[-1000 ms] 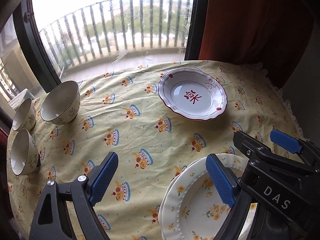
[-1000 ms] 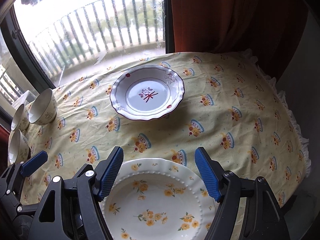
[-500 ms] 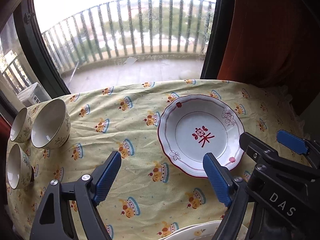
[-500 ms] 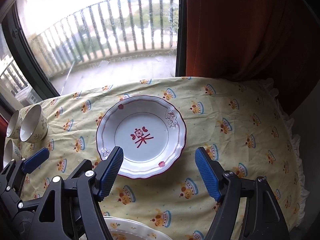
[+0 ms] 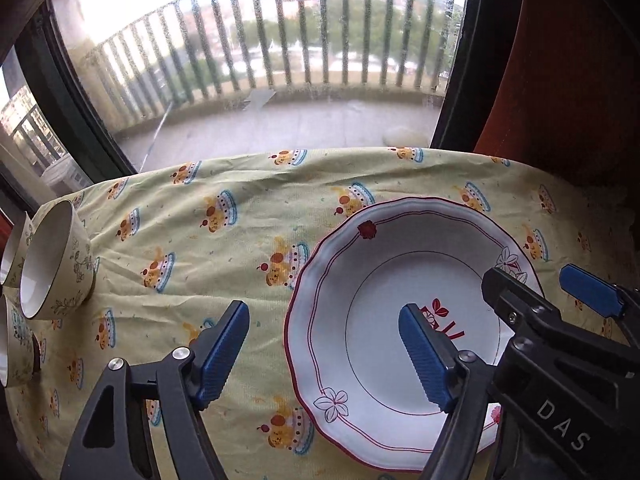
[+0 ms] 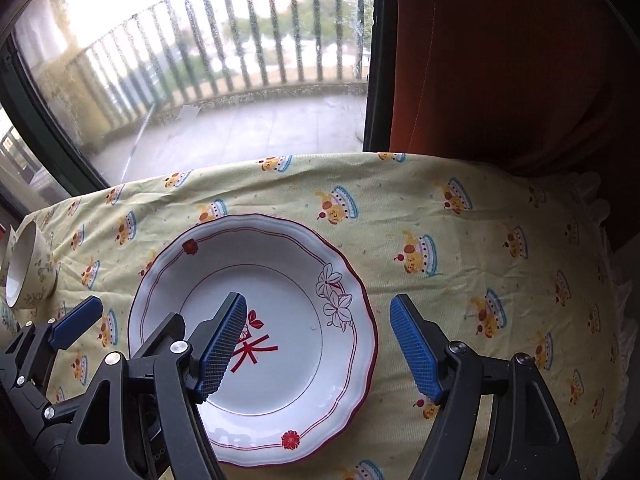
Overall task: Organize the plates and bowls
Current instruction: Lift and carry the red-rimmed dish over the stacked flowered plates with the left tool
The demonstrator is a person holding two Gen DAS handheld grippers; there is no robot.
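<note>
A white deep plate with a red scalloped rim and a red mark in its middle [image 5: 384, 280] [image 6: 280, 280] lies on the yellow cake-print tablecloth [image 5: 240, 240]. My left gripper [image 5: 324, 354] is open, its jaws straddling the plate's left rim. My right gripper [image 6: 320, 344] is open, its jaws straddling the plate's right rim. Neither gripper holds anything. Three cream floral bowls [image 5: 56, 264] stand at the table's left edge; one shows in the right wrist view [image 6: 28, 272]. The right gripper's body also shows in the left wrist view [image 5: 560, 360].
A large window with a balcony railing [image 5: 260, 60] stands behind the table. A dark red curtain [image 6: 500, 60] hangs at the right. The table's far edge [image 6: 320, 158] runs just beyond the plate.
Both grippers have moved forward across the table. The cream floral plate near me has dropped out of view and the red-rimmed plate now lies between the jaws.
</note>
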